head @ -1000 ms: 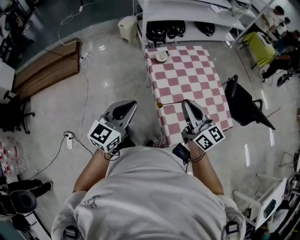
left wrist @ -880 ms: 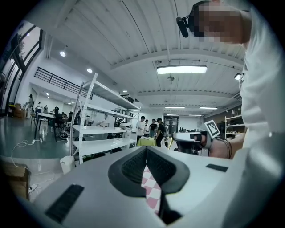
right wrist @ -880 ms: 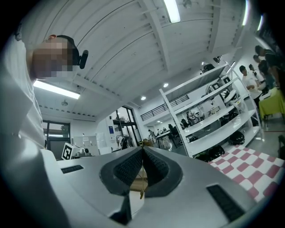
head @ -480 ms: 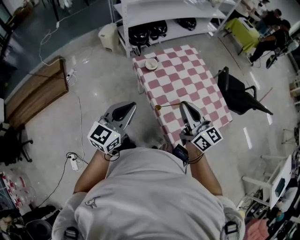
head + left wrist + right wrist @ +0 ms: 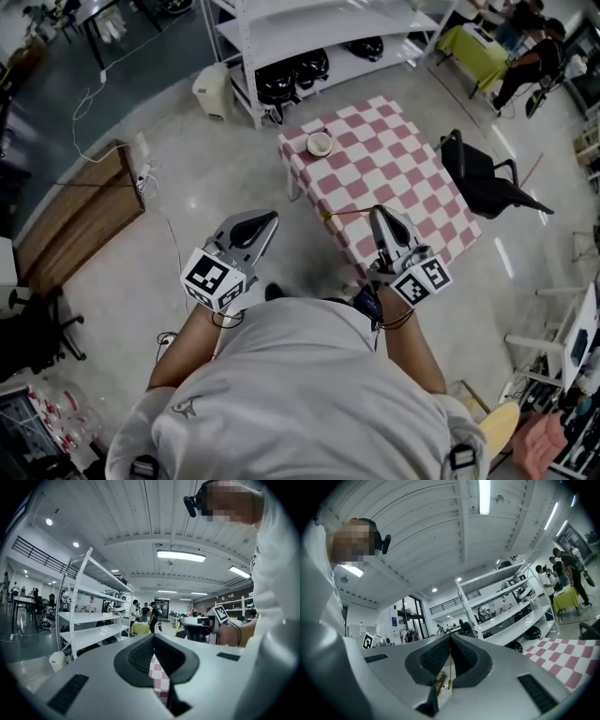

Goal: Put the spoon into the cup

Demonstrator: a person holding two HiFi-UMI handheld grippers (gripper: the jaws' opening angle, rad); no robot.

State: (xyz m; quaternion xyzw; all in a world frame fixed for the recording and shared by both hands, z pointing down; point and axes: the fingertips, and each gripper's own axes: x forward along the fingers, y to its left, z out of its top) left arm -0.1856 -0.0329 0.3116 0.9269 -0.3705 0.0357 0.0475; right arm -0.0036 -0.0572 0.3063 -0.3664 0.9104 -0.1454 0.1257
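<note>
So, change: cup (image 5: 320, 143), at the far-left corner of the table (image 5: 412, 178), has drawn nearer me.
Right gripper (image 5: 379, 212): still clamped on spoon (image 5: 345, 213), over the near edge.
Left gripper (image 5: 267, 217): jaws together, empty.
Meaning: I judge the carry is underway.

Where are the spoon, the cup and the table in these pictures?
spoon (image 5: 349, 212), head view, middle of its thin handle.
cup (image 5: 320, 143), head view, its open top.
table (image 5: 405, 171), head view, bare checked cloth.
</note>
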